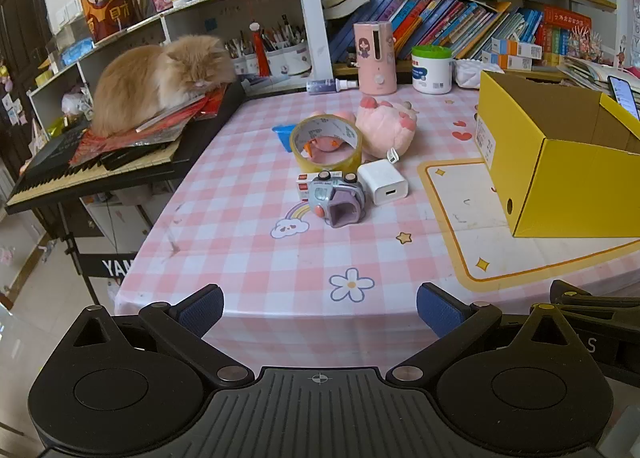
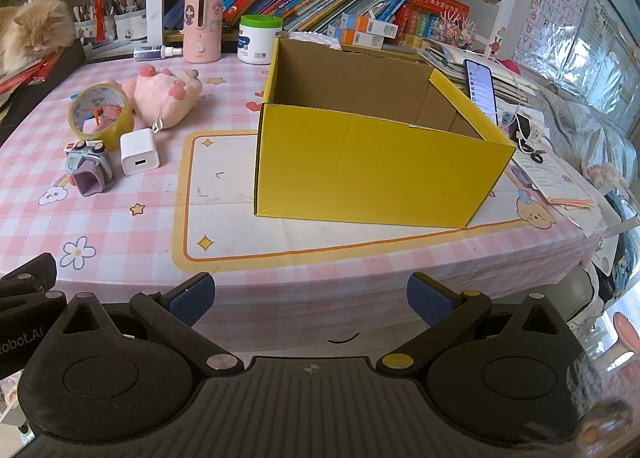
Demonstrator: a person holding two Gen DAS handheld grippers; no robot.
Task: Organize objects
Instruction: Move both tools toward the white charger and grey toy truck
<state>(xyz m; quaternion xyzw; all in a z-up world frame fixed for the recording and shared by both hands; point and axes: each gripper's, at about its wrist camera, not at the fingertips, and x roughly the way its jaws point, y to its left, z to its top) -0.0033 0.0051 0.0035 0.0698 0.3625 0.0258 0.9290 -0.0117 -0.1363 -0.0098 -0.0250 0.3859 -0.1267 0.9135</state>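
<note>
Loose objects: tape roll (image 1: 326, 144), pink plush paw (image 1: 386, 130), white charger (image 1: 383, 182) and toy car (image 1: 338, 198) sit clustered on the bench (image 1: 240, 218), left of the yellow box (image 2: 376, 162).
Box: open-topped, apparently empty, well apart from the cluster.
Left claw (image 1: 320, 310): jaws wide apart, holding nothing, short of the cluster.
Right claw (image 2: 310, 298): jaws wide apart, empty, facing the box.
Advice: likely start with the nearest piece, the toy car; square the pads across its narrow sides, lift clear before crossing the box wall.

You have bare worktop (image 2: 280, 258) along the near edge. The yellow box (image 2: 360, 174) blocks the right side; the tape roll (image 1: 326, 144), plush toy (image 1: 386, 128), charger (image 1: 383, 182) and toy car (image 1: 336, 196) crowd together at left.
</note>
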